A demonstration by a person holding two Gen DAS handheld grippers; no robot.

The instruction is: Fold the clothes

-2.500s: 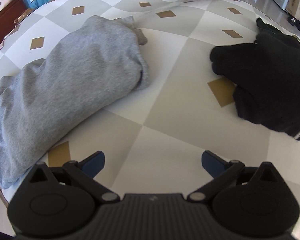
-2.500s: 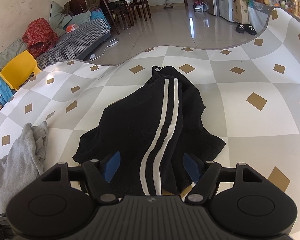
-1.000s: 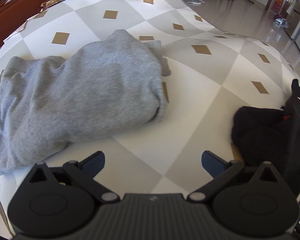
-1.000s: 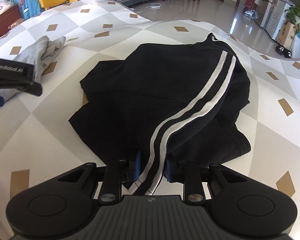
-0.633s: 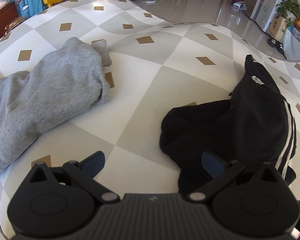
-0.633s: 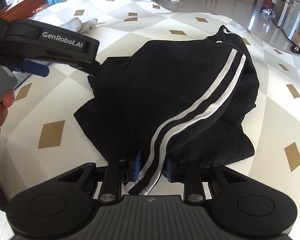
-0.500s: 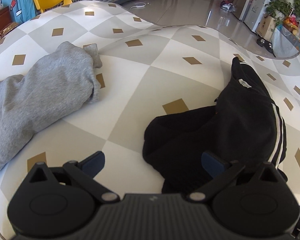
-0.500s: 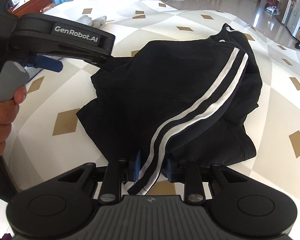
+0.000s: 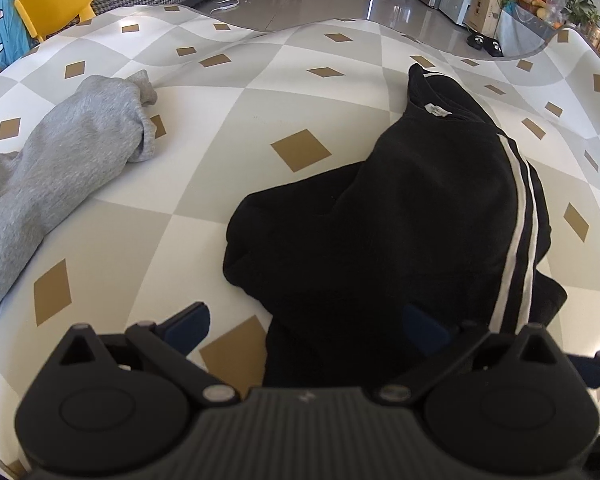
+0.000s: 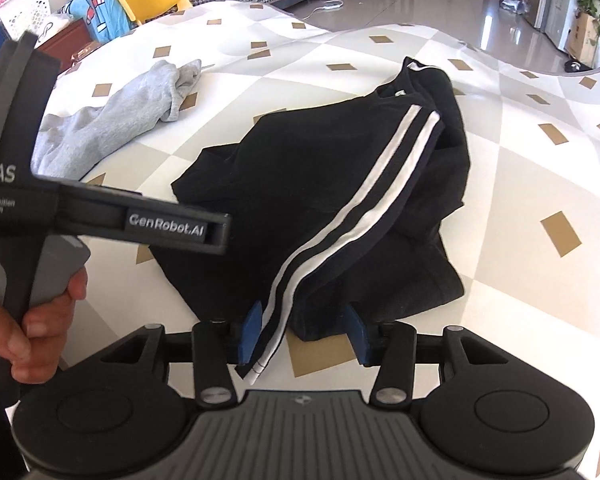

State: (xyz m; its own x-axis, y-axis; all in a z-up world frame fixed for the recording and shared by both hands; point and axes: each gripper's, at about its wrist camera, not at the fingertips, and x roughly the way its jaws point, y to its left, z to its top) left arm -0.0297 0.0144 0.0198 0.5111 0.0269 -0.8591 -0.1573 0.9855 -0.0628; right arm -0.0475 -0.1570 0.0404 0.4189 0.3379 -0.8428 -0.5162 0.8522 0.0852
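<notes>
The black striped trousers (image 10: 332, 200) lie bunched mid-bench (image 10: 520, 184), the grey garment (image 10: 112, 120) well apart at ten o'clock. The right gripper (image 10: 304, 330) has just been opening; the striped hem lies between its fingers, unpinched. The left gripper (image 9: 306, 326), marked "GenRobot.AI", spreads wide over the trousers' near edge.
</notes>
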